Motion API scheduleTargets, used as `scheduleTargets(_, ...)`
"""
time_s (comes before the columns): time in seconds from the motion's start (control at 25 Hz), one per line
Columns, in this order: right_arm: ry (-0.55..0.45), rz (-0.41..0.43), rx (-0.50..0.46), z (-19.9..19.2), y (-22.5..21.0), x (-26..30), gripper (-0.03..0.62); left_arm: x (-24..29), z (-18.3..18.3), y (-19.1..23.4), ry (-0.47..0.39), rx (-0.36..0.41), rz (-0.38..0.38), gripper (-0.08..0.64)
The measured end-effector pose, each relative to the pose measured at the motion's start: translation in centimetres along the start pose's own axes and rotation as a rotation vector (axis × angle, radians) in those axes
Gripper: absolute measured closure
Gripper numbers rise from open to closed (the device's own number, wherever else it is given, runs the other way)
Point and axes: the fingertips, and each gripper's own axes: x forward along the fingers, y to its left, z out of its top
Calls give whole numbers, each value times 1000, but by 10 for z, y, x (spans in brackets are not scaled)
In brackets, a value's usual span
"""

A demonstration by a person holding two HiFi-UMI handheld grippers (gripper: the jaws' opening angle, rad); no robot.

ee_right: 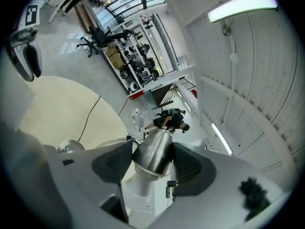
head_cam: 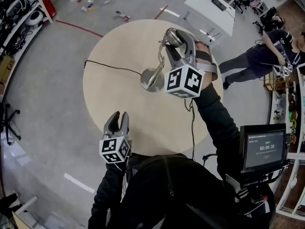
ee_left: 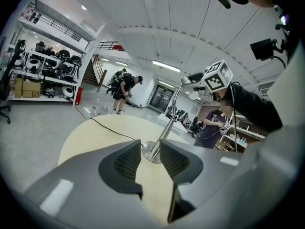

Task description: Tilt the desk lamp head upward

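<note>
A chrome desk lamp stands on the round beige table [head_cam: 109,94]. Its disc base [head_cam: 152,79] sits near the table's middle, and its curved stem rises to the cone-shaped head [head_cam: 174,37]. My right gripper [head_cam: 169,46] is shut on that head. In the right gripper view the metal cone [ee_right: 152,151] is pinched between both pads and points up toward the ceiling, with the base [ee_right: 70,147] below left. My left gripper [head_cam: 117,119] hovers over the table's near edge, open and holding nothing. In the left gripper view the lamp base [ee_left: 153,151] shows through the gap.
A black cable [head_cam: 114,68] runs from the lamp base to the table's left edge. A monitor on a stand [head_cam: 263,147] sits at my right. A white desk [head_cam: 209,8] and a person [head_cam: 259,61] are beyond the table, with shelves [ee_left: 43,75] at the far left.
</note>
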Motion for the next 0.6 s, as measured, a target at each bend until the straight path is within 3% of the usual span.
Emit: scheduleTargets(0.6, -33, -13, -125, 18, 6, 8, 310, -9, 1, 6, -19, -19, 28, 433)
